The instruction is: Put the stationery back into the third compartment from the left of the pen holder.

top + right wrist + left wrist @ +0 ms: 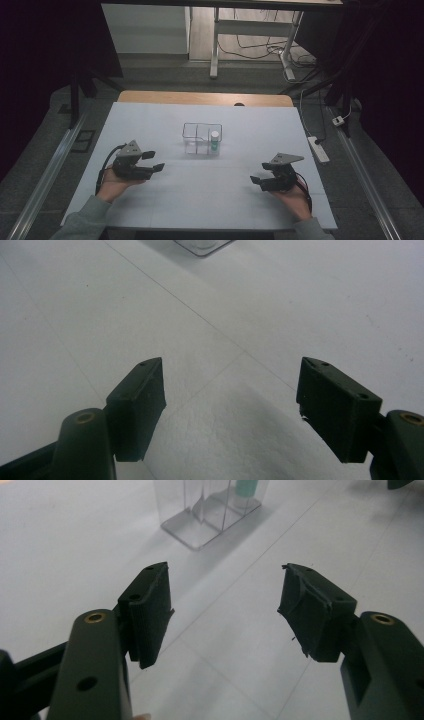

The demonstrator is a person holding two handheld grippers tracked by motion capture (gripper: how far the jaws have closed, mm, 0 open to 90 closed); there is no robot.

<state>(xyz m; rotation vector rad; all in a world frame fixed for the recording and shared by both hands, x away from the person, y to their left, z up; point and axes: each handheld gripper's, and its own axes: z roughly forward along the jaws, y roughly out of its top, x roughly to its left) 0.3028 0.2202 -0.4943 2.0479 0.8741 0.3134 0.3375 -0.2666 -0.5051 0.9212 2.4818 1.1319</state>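
**Light box, easy to knock**

White tabletop [210, 195] carries a clear divided box [202, 138] at centre, a green-capped vial [214, 140] upright in its right compartment. Left gripper [154, 161] at eight o'clock and right gripper [256, 182] at four o'clock both gape, empty. A careless reach could likely shove or tip the box.
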